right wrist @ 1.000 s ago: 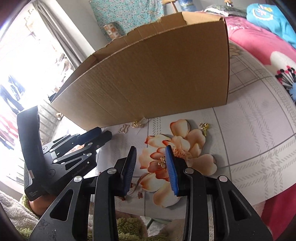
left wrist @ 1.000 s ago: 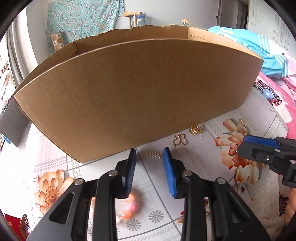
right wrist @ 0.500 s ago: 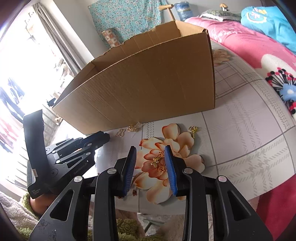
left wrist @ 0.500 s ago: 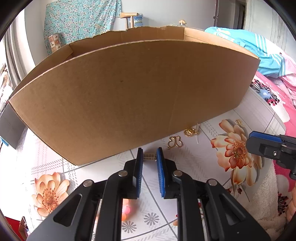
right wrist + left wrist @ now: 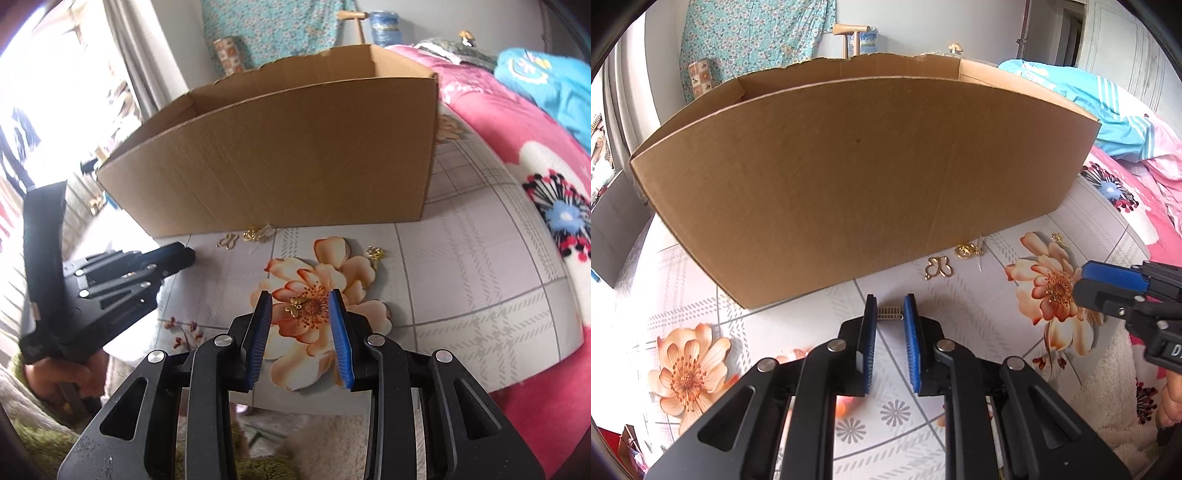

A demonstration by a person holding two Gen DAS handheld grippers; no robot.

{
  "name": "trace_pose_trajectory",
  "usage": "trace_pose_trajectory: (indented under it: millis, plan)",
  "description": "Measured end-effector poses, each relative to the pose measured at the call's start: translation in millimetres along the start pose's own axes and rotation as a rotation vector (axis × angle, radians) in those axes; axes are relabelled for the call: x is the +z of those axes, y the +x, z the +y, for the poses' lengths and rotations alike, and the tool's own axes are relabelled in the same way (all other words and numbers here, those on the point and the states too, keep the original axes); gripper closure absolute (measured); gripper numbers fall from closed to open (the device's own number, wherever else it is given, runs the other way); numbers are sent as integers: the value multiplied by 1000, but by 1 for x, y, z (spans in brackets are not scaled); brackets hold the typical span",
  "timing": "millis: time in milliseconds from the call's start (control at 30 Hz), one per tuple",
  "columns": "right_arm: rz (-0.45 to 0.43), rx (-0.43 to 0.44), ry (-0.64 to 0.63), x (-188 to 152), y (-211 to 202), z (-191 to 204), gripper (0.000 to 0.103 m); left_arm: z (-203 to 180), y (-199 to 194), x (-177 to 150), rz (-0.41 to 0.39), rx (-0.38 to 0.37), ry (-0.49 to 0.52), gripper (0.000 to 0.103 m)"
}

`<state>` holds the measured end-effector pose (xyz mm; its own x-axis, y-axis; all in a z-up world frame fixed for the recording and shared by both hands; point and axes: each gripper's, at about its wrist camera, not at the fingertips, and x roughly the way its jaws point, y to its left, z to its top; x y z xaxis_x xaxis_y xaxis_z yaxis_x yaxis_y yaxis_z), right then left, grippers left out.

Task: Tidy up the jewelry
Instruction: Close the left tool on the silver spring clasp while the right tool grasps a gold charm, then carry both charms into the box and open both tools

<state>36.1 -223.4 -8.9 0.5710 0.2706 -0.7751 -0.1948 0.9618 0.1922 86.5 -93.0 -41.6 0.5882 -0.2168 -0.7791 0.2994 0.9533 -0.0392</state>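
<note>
**Clip lies crosswise between the left pads**

The left gripper [image 5: 890,314] pinches a small gold clip [image 5: 889,313] at its tips, long axis from pad to pad, box [image 5: 849,184] just ahead. The right gripper [image 5: 300,306] is spread around a gold charm [image 5: 296,303], nearer its left pad. Only the right view shows this charm.

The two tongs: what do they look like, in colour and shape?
Both the left tongs and the right tongs are black plastic frames with triangular cut-outs and silver rivets. Each carries two flat fingers faced with ribbed blue pads. No cables or sleeves show.
</note>
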Motion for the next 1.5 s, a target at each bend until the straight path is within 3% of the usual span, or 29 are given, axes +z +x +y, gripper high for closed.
trace_pose_trajectory:
  millis: [233,500,633,1267,1500]
  plan:
    - [15,-73,-120,6,14,15,78,2,-2,-6,-5,-14,3,89]
    - [53,-90,-200,8,25,14,83,2,-1,-7,-10,-23,6,89]
    - [62,-75,-224,11,25,10,98,3,-2,-8,-10,-25,4,89]
    - [32,-38,-163,19,10,-21,98,12,-5,-7,-15,-59,-33,89]
    - [-27,-40,-146,23,-13,-28,98,14,-25,-7,-80,-80,-25,89]
